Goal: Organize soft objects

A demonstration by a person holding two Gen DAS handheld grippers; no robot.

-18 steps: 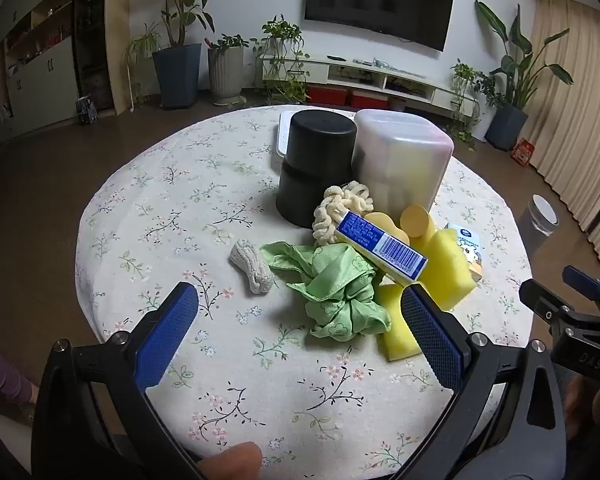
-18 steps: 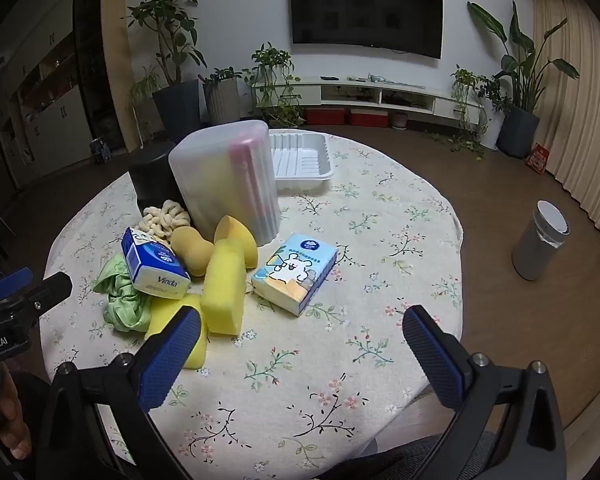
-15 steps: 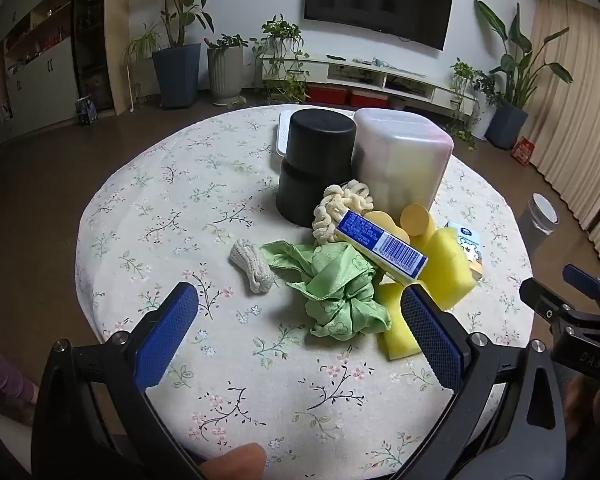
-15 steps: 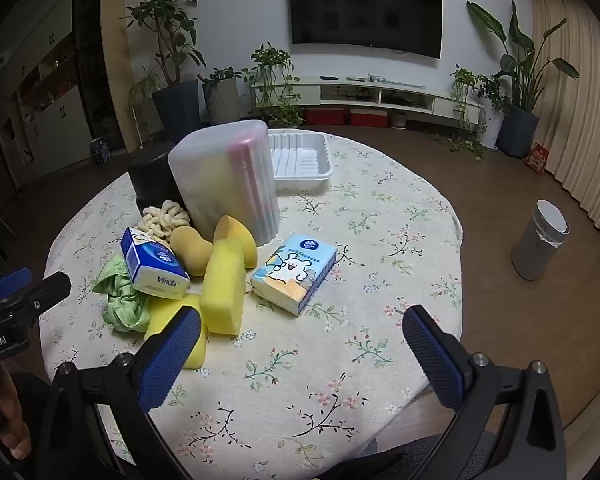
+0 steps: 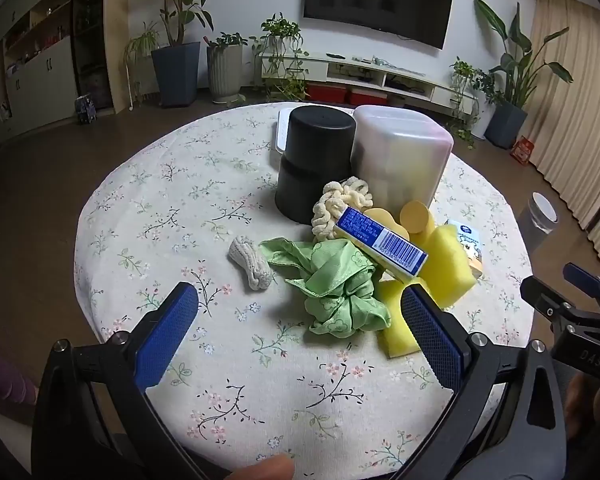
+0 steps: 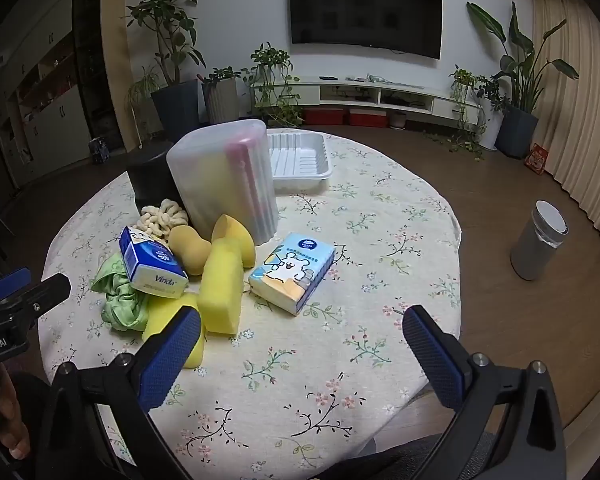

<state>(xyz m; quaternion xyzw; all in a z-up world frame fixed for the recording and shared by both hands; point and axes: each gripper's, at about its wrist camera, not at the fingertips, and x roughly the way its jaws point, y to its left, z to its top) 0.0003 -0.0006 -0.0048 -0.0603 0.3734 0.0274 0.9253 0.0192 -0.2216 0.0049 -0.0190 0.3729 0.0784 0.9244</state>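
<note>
A pile of soft things lies on the round floral table point(image 5: 180, 208): a green cloth point(image 5: 336, 284), a grey knitted piece point(image 5: 250, 264), a cream chenille piece point(image 5: 340, 204), yellow sponges point(image 5: 446, 264) and a blue tissue pack point(image 5: 380, 242). In the right wrist view I see the yellow sponges point(image 6: 220, 284), a cartoon tissue pack point(image 6: 294, 270) and the blue Vinda pack point(image 6: 152, 264). My left gripper point(image 5: 300, 328) is open and empty, just short of the green cloth. My right gripper point(image 6: 302, 340) is open and empty, near the table's front edge.
A black tub point(image 5: 316, 160) and a frosted lidded container point(image 5: 400, 160) stand upturned behind the pile. A white tray point(image 6: 300, 156) lies at the table's far side. A grey bin point(image 6: 538, 240) stands on the floor at the right.
</note>
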